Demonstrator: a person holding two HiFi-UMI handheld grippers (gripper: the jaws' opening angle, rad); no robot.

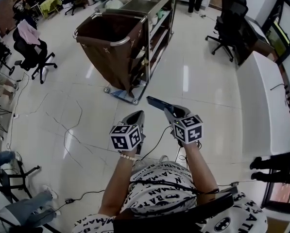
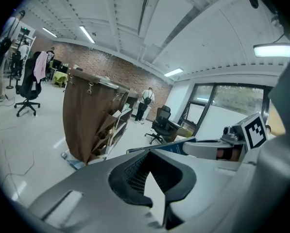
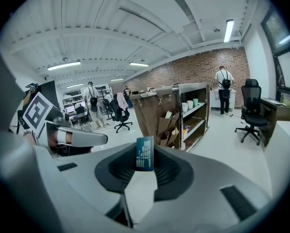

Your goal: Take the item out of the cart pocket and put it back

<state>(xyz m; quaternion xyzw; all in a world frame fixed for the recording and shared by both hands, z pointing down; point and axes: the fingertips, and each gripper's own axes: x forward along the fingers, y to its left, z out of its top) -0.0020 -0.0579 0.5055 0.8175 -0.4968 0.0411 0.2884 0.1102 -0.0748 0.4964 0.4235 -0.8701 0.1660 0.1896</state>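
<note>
glossy white floor (image 1: 193, 91), brick wall (image 3: 198, 69), black office chairs (image 1: 230, 25).

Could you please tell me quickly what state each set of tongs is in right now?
Left tongs: closed, holding nothing.
Right tongs: closed on a flat blue packet.

open floor (image 1: 198, 81) ahead, cart (image 1: 110, 47) beyond
</note>
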